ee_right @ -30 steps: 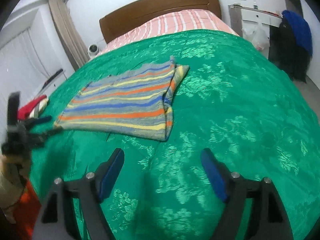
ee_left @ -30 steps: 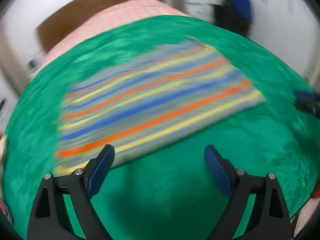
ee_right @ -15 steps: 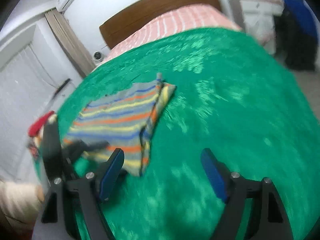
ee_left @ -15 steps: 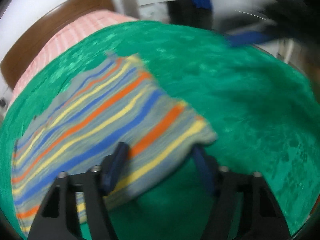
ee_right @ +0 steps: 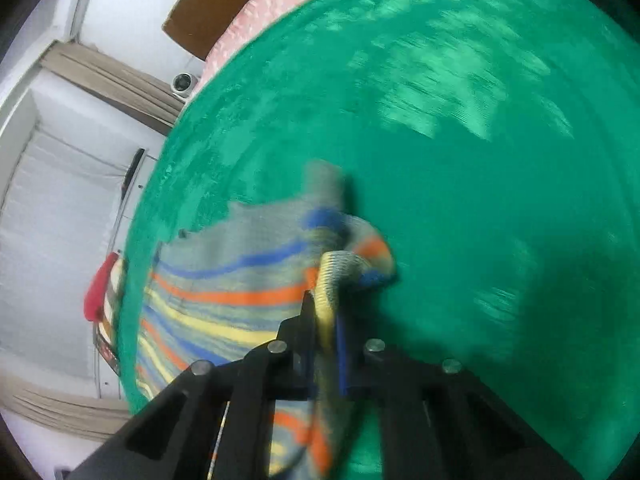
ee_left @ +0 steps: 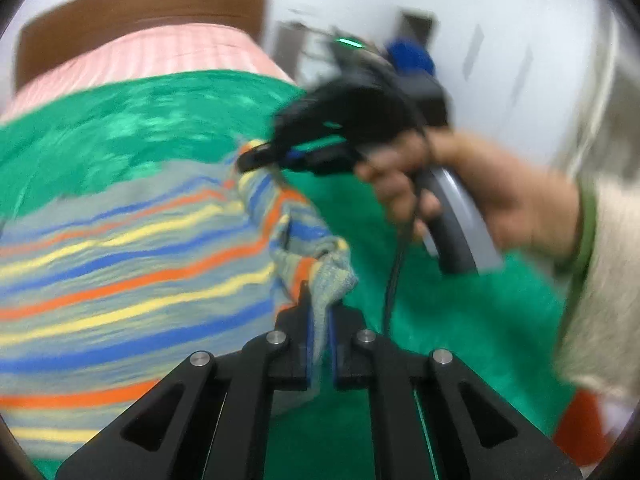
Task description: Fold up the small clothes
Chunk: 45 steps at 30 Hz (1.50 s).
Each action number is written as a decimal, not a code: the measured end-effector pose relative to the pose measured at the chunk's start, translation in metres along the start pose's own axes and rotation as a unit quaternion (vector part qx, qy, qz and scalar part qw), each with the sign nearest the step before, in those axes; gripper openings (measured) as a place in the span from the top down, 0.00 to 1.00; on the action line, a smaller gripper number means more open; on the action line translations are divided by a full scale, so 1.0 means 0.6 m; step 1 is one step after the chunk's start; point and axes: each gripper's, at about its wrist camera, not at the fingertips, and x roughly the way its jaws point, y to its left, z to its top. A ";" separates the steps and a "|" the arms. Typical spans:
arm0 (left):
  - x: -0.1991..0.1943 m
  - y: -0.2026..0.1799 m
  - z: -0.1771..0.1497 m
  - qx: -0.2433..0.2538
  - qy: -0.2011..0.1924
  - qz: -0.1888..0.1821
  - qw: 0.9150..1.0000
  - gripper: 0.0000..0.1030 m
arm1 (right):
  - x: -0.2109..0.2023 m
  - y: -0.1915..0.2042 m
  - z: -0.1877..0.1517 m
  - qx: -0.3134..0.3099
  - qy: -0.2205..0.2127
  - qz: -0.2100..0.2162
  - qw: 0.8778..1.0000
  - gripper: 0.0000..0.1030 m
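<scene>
While clamped on neighbouring corners of the striped garment [ee_left: 132,264], left hand-held gripper [ee_left: 320,344] and right hand-held gripper [ee_right: 330,344]: stripes, long axis, lying leftward across the bed [ee_right: 480,160].

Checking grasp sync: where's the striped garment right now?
On the green bedspread, striped garment pinched at its right edge by left gripper and right gripper.

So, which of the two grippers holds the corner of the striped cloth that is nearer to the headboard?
The right gripper. In the left wrist view it pinches the far corner of the striped cloth, toward the headboard; the left gripper clamps the near corner.
</scene>
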 end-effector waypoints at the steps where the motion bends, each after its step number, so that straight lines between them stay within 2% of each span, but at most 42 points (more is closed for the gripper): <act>1: -0.031 0.026 0.005 -0.025 -0.016 -0.005 1.000 0.97 | -0.009 0.032 0.002 -0.005 -0.009 0.016 1.000 0.92; 3: -0.090 0.078 0.006 -0.072 -0.043 -0.010 0.996 0.97 | -0.016 0.098 0.008 -0.033 -0.012 0.032 0.999 0.92; 5: -0.147 0.140 -0.006 -0.127 -0.066 -0.006 0.990 0.97 | -0.006 0.173 0.015 -0.059 -0.010 0.041 0.997 0.92; 7: -0.186 0.200 -0.029 -0.179 -0.077 0.004 0.981 0.97 | 0.035 0.252 0.020 -0.084 0.006 0.050 0.995 0.92; 8: -0.203 0.228 -0.043 -0.200 -0.080 0.017 0.976 0.97 | 0.052 0.271 0.022 -0.092 0.011 0.052 0.994 0.92; 12: -0.240 0.306 -0.105 -0.261 -0.075 0.062 0.960 0.97 | 0.181 0.377 0.006 -0.121 0.048 0.057 0.990 0.92; 14: -0.243 0.327 -0.128 -0.271 -0.059 0.088 0.957 0.95 | 0.248 0.412 -0.012 -0.139 0.064 0.045 0.987 0.91; 15: -0.238 0.336 -0.135 -0.270 -0.043 0.104 0.956 0.92 | 0.280 0.423 -0.023 -0.141 0.074 0.047 0.986 0.90; 17: -0.239 0.346 -0.151 -0.264 -0.012 0.144 0.954 0.73 | 0.330 0.435 -0.046 -0.139 0.085 0.045 0.986 0.81; 18: -0.245 0.348 -0.157 -0.261 -0.008 0.157 0.952 0.66 | 0.344 0.438 -0.058 -0.127 0.085 0.050 0.987 0.72; 19: -0.256 0.347 -0.161 -0.259 -0.011 0.163 0.952 0.47 | 0.341 0.438 -0.062 -0.119 0.081 0.059 0.988 0.67; 20: -0.265 0.346 -0.163 -0.257 -0.021 0.161 0.953 0.36 | 0.330 0.437 -0.065 -0.114 0.070 0.069 0.989 0.64; 21: -0.279 0.340 -0.163 -0.253 -0.037 0.155 0.954 0.34 | 0.310 0.438 -0.068 -0.117 0.055 0.072 0.989 0.64; 23: -0.288 0.336 -0.158 -0.243 -0.050 0.145 0.958 0.31 | 0.255 0.448 -0.075 -0.156 0.026 0.062 0.985 0.64; 26: -0.284 0.329 -0.137 -0.231 -0.047 0.129 0.963 0.28 | 0.180 0.461 -0.116 -0.249 0.024 0.032 0.968 0.64; 29: -0.256 0.336 -0.124 -0.223 -0.011 0.167 0.960 0.28 | 0.128 0.437 -0.194 -0.323 0.034 -0.013 0.946 0.64; 31: -0.226 0.369 -0.122 -0.230 0.022 0.209 0.950 0.29 | 0.122 0.404 -0.246 -0.339 0.041 -0.045 0.939 0.60; 32: -0.205 0.386 -0.123 -0.235 0.042 0.225 0.945 0.29 | 0.131 0.384 -0.266 -0.332 0.052 -0.059 0.940 0.54; 34: -0.200 0.396 -0.127 -0.235 0.050 0.226 0.944 0.28 | 0.163 0.338 -0.298 -0.307 0.080 -0.091 0.944 0.54; 36: -0.218 0.388 -0.119 -0.234 0.054 0.236 0.942 0.28 | 0.156 0.331 -0.311 -0.305 0.054 -0.094 0.946 0.54; 37: -0.235 0.379 -0.113 -0.233 0.042 0.233 0.943 0.28 | 0.145 0.340 -0.310 -0.302 0.047 -0.101 0.947 0.54; 39: -0.256 0.369 -0.099 -0.225 0.014 0.211 0.951 0.21 | 0.120 0.356 -0.303 -0.302 0.022 -0.093 0.949 0.54; 40: -0.258 0.365 -0.088 -0.219 0.005 0.202 0.955 0.13 | 0.103 0.370 -0.293 -0.311 -0.001 -0.092 0.946 0.54; 41: -0.254 0.365 -0.076 -0.210 0.001 0.200 0.957 0.11 | 0.097 0.377 -0.285 -0.317 -0.012 -0.097 0.943 0.52; 43: -0.228 0.370 -0.050 -0.194 0.011 0.206 0.959 0.11 | 0.097 0.392 -0.256 -0.321 -0.029 -0.109 0.940 0.50; 45: -0.187 0.397 -0.036 -0.199 0.042 0.223 0.953 0.11 | 0.110 0.392 -0.236 -0.308 -0.030 -0.106 0.945 0.50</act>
